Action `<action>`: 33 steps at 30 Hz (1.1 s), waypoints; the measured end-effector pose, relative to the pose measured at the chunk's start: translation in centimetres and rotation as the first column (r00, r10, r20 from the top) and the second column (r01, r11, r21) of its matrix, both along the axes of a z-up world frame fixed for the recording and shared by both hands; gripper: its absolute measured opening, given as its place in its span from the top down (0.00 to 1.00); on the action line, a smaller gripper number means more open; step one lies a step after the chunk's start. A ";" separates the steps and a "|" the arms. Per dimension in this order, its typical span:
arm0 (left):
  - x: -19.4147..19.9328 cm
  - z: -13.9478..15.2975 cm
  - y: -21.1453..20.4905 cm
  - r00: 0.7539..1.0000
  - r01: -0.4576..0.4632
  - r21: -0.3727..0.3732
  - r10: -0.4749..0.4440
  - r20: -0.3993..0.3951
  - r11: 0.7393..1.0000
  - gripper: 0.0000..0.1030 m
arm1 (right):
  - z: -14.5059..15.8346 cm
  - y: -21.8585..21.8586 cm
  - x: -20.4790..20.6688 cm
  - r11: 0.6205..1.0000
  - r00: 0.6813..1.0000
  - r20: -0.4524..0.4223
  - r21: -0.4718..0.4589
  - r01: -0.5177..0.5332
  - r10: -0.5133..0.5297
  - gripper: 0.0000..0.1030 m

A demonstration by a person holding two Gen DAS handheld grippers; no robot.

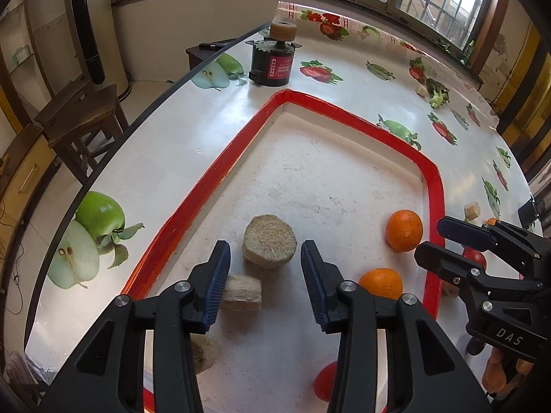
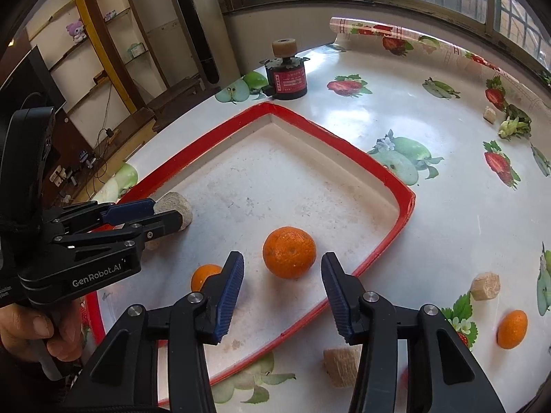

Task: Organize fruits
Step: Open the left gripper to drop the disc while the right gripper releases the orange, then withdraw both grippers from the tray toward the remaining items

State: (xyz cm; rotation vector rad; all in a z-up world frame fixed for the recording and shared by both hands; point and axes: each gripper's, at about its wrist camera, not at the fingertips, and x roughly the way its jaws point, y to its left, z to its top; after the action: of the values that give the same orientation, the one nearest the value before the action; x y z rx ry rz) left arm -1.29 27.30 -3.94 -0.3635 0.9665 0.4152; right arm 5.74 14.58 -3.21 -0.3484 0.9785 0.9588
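A red-rimmed white tray (image 1: pixel 220 172) (image 2: pixel 403 189) lies on the table. In it are two oranges (image 1: pixel 403 230) (image 1: pixel 380 283), seen in the right wrist view as a big one (image 2: pixel 289 252) and a smaller one (image 2: pixel 204 275), plus several tan straw pucks (image 1: pixel 269 241) (image 1: pixel 241 292). My left gripper (image 1: pixel 265 285) is open and empty, just short of the nearest puck. My right gripper (image 2: pixel 282 297) is open and empty, just short of the big orange. Another orange (image 2: pixel 512 329) lies outside the tray on the right.
A black and red motor (image 1: pixel 272 62) (image 2: pixel 287 82) with a puck on top stands behind the tray. Loose pucks (image 2: pixel 485 285) (image 2: pixel 341 366) and a green vegetable piece (image 2: pixel 515 122) lie on the fruit-print tablecloth. A red fruit (image 1: pixel 325 380) lies at the tray's near edge.
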 end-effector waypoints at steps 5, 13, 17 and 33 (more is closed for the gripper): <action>-0.8 1.0 -1.1 1.000 0.003 0.018 -0.003 0.025 1.000 0.55 | 1.0 -1.6 -0.6 1.000 1.000 0.008 0.021 0.012 -0.012 0.53; -1.4 1.7 -3.0 0.998 0.029 0.013 -0.030 0.046 0.999 0.55 | 1.9 -4.1 -1.4 0.998 0.999 0.016 0.046 0.036 -0.037 0.52; -1.6 1.8 -3.9 0.998 0.040 0.006 -0.040 0.054 0.999 0.55 | 2.2 -5.5 -1.8 0.997 0.998 0.023 0.052 0.053 -0.055 0.52; -2.0 2.8 -8.0 0.992 0.097 0.027 -0.099 0.072 0.995 0.55 | 2.8 -11.6 -2.4 0.986 0.989 0.031 0.084 0.141 -0.144 0.48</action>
State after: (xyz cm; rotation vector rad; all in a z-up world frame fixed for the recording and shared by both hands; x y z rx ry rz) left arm -3.30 19.27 -1.16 -0.3064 0.9034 0.3214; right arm 3.31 3.02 -0.38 -0.2236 0.9149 0.8562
